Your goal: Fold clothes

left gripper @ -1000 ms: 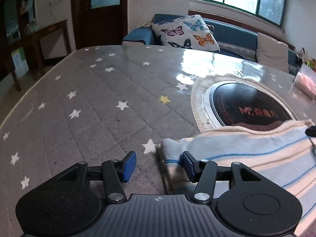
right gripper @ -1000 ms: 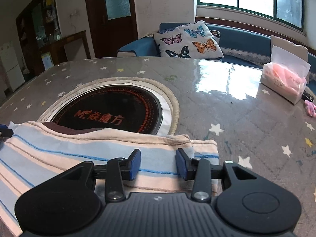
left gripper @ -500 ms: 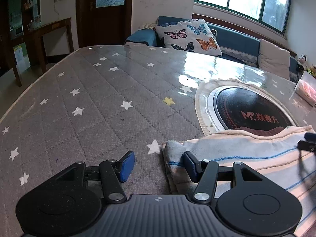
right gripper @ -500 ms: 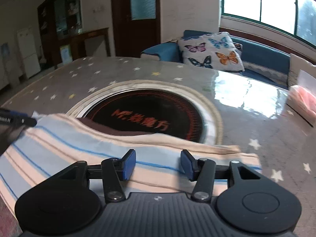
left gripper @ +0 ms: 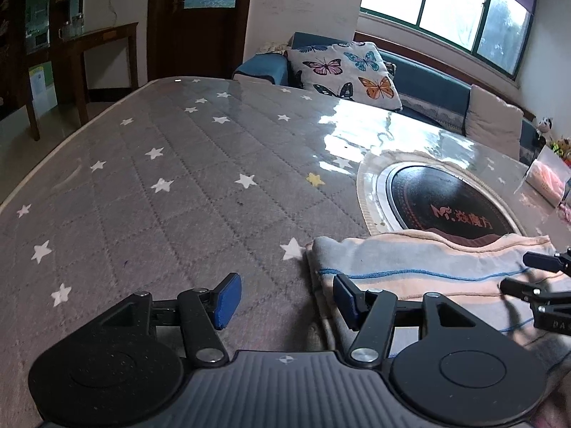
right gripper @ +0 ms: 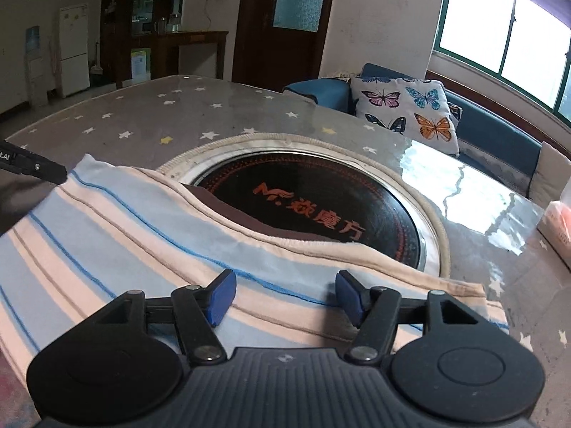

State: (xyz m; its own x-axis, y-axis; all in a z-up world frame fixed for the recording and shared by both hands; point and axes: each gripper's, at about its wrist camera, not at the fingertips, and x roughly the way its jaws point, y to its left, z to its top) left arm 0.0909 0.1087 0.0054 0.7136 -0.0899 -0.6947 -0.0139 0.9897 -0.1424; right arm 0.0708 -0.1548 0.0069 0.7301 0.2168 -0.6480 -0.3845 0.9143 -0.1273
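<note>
A folded striped garment (left gripper: pixel 421 267), light blue and peach with thin blue lines, lies flat on the table; it also shows in the right wrist view (right gripper: pixel 150 242). My left gripper (left gripper: pixel 285 299) is open and empty at the garment's left end, its right finger over the cloth edge. My right gripper (right gripper: pixel 283 294) is open and empty just above the garment's middle-right part. The right gripper's fingers (left gripper: pixel 535 260) show at the right edge of the left wrist view; the left gripper's tip (right gripper: pixel 35 169) shows at the left of the right wrist view.
The grey star-patterned table (left gripper: pixel 178 185) has a round black induction hob (right gripper: pixel 321 207) set into it just behind the garment. A tissue pack (left gripper: pixel 546 182) stands at the far right. A blue sofa with a butterfly pillow (left gripper: pixel 342 71) is behind the table.
The right gripper has moved left along the garment and turned left. Both grippers have risen slightly. Both stay open.
</note>
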